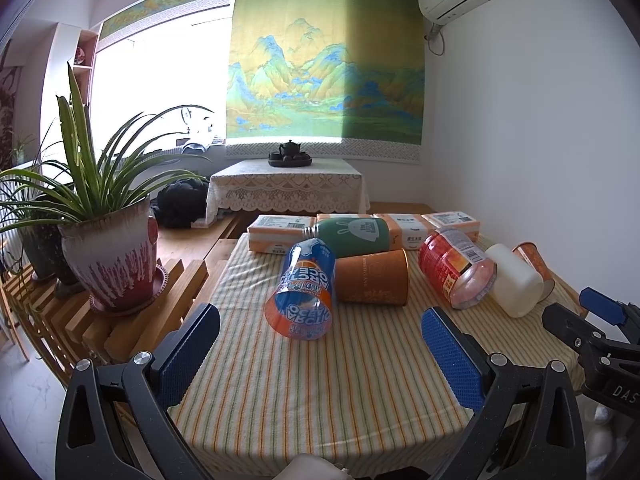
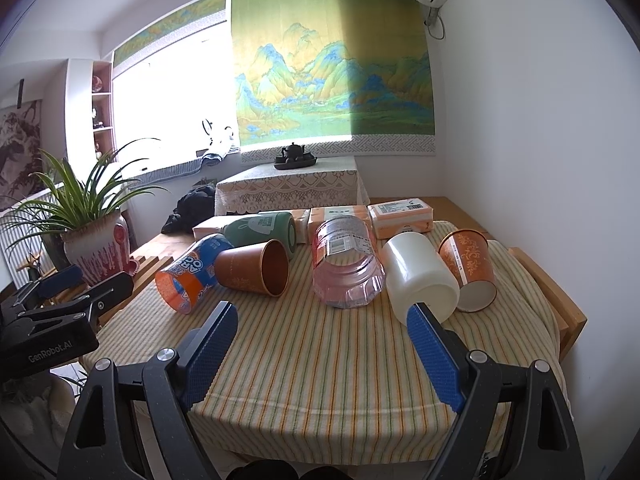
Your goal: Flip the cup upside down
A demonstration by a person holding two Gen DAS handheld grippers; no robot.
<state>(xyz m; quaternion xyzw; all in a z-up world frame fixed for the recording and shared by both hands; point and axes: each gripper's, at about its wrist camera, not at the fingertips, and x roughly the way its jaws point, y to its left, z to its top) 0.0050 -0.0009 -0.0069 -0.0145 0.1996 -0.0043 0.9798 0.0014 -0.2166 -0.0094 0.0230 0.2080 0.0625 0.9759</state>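
Observation:
Several cups lie on their sides on the striped cloth table [image 1: 320, 392]: a blue-and-orange cup [image 1: 304, 292] [image 2: 192, 276], a brown cup [image 1: 372, 276] [image 2: 256, 266], a green bottle [image 1: 348, 234] [image 2: 260, 232], a clear pink jar [image 1: 456, 268] [image 2: 346, 264], a white cup [image 1: 514, 280] [image 2: 420, 276] and an orange patterned cup [image 1: 536, 262] [image 2: 472, 272]. My left gripper [image 1: 320, 336] is open and empty, just short of the blue-and-orange cup. My right gripper [image 2: 320, 320] is open and empty, short of the jar; its right fingertip [image 2: 424, 324] overlaps the white cup in view.
Tissue packs [image 1: 276, 232] [image 2: 400, 216] line the table's far edge. A potted plant [image 1: 112, 256] [image 2: 96, 248] stands on a slatted wooden stand [image 1: 132, 320] to the left. A lace-covered low table [image 1: 288, 188] with a tea set stands beyond. A wall is on the right.

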